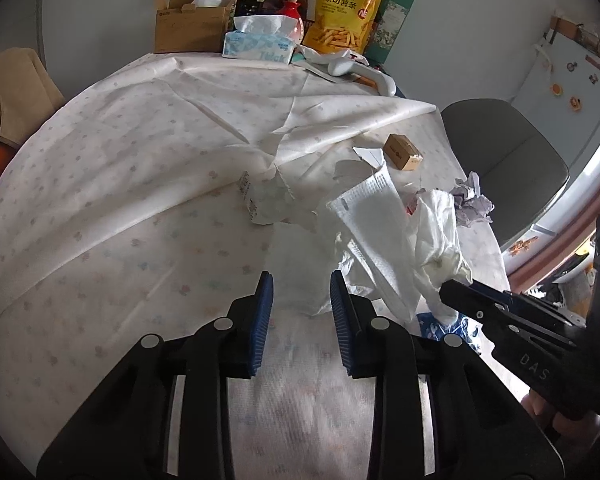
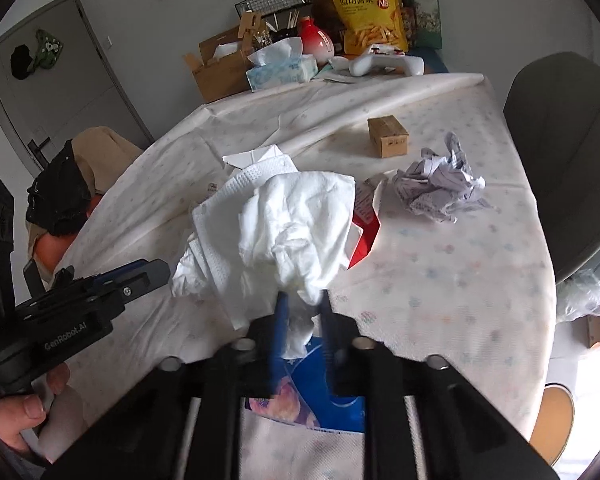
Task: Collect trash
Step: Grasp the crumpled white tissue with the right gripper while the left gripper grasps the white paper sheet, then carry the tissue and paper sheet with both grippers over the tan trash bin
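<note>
Trash is gathered in part only: a crumpled white tissue (image 2: 300,224) is pinched in the nearly closed jaws of the right gripper (image 2: 302,300), above a white wrapper (image 2: 220,216) on the worktop (image 2: 440,280). The left gripper (image 1: 302,292) is held with jaws parted and nothing between them. Left to be collected, it is judged, are the crumpled paper ball (image 2: 440,188) and small cardboard box (image 2: 388,136) farther right. No bin is seen.
</note>
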